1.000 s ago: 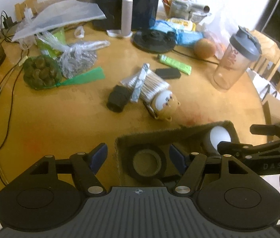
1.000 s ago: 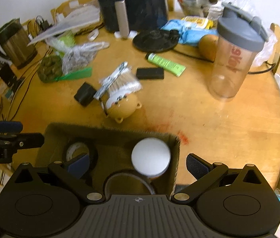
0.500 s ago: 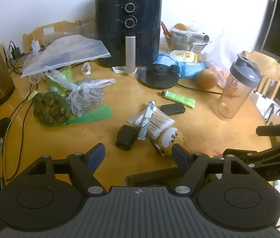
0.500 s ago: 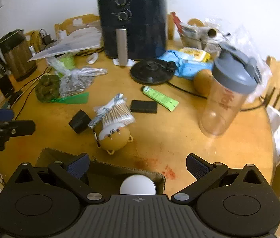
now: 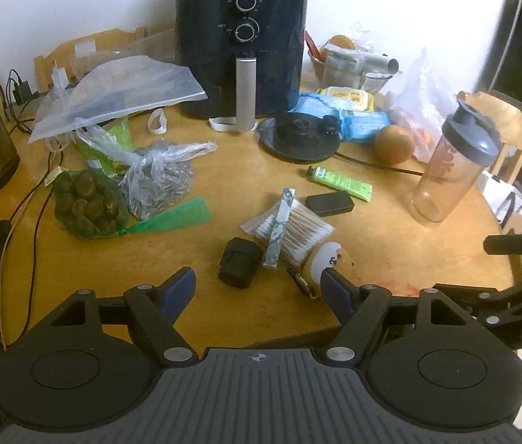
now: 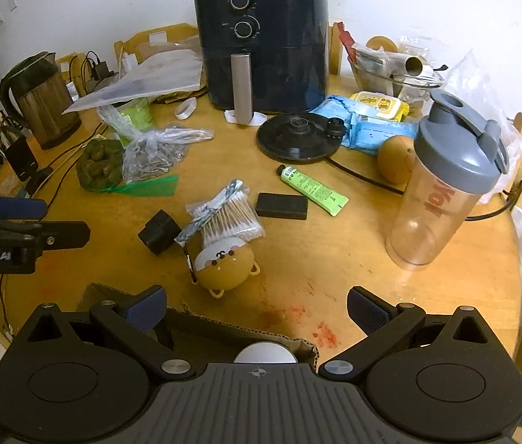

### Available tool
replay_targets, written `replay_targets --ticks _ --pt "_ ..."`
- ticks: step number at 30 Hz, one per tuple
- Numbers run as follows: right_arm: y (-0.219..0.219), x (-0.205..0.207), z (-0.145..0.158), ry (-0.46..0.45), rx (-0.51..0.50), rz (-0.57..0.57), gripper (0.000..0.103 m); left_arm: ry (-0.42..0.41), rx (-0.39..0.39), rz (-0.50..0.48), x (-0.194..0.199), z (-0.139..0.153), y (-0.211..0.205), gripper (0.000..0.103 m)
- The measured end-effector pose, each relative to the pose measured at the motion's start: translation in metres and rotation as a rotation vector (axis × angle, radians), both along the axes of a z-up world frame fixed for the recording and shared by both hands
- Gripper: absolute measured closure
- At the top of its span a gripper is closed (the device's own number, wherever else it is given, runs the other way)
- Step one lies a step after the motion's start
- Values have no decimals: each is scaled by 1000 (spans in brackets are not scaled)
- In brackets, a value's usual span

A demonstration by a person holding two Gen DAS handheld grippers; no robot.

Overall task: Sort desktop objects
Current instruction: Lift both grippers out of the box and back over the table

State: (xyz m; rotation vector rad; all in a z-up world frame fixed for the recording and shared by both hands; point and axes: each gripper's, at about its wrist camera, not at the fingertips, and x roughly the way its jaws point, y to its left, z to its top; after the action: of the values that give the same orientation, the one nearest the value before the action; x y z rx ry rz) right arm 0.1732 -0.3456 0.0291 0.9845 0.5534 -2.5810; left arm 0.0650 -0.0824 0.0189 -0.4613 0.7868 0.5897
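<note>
Left gripper (image 5: 257,288): jaws apart, nothing between them, having just been opening. It hangs over the near table (image 5: 224,185) edge, above a black cube (image 5: 240,262).

Right gripper (image 6: 257,309): jaws spread wide, empty, above the rim of a cardboard box (image 6: 201,320) at the table's near edge. White round lid (image 6: 265,353) visible inside the box.

Unsorted items mid-table: swab pack (image 6: 229,216) with a patterned strip (image 6: 211,209) lying across it; bear case (image 6: 224,268) touching the pack's near end; black cube just left of it. Flat black block (image 6: 281,205) beside the green tube (image 6: 312,188). Shaker bottle (image 6: 442,188) upright to the right, orange (image 6: 396,159) behind it.

Far side: air fryer (image 6: 264,44), kettle (image 6: 44,100), kettle base (image 6: 297,137), plastic bags (image 6: 150,148).
</note>
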Motion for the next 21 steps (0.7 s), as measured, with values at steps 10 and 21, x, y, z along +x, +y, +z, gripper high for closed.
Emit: replay_targets --ticks 10,21 --pt "-3 -11 0 -13 0 6 0 23 -45 -48 14 -23 27 29" --pt "-1 -22 -3 -36 10 -23 0 52 -72 -141 37 -55 57 29"
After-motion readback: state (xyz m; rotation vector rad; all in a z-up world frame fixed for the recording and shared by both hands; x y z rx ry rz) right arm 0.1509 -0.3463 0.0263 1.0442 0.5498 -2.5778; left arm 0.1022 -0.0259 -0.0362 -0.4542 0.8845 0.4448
